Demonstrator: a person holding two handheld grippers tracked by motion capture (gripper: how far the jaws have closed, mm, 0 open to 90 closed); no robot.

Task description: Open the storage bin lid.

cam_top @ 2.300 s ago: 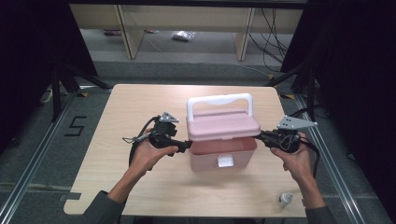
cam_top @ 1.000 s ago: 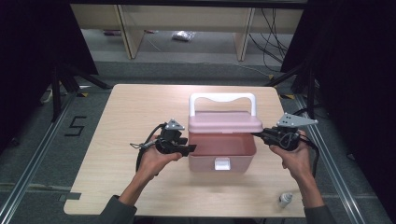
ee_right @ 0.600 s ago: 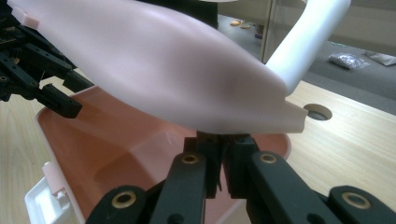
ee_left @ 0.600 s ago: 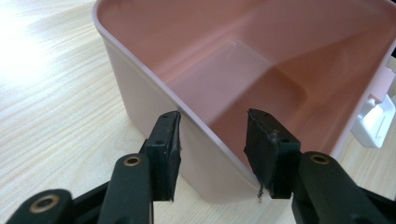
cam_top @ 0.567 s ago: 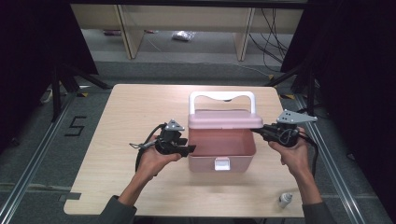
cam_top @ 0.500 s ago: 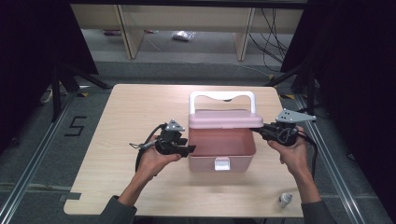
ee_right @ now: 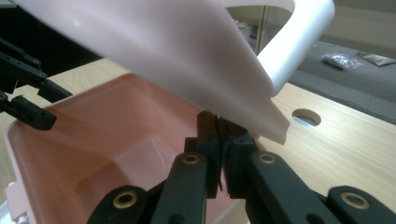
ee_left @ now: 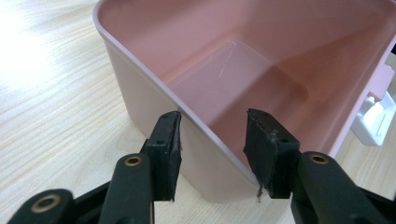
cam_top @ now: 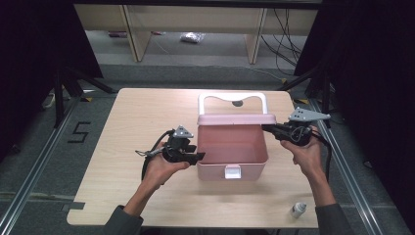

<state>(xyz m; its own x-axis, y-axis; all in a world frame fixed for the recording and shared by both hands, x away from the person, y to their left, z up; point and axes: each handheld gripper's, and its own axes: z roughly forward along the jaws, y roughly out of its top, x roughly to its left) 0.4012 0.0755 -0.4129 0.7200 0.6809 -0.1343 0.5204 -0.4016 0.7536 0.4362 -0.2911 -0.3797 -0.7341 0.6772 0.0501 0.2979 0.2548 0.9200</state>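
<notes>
Left tongs (ee_left: 212,140) stand spread astride the wall of one pink box (cam_top: 232,147) at table centre; right tongs (ee_right: 218,128), pressed together, pinch its raised lid (cam_top: 235,119) at 12 o'clock. One small bottle (cam_top: 297,210) stands at 5 o'clock.

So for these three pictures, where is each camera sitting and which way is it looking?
High view: above the person's side, looking forward and down on the table; both forearms show.
Left gripper view: on the left gripper, facing the pink box wall between its parted fingers.
Right gripper view: on the right gripper, its fingers closed under the raised lid.
All share the box.
</notes>
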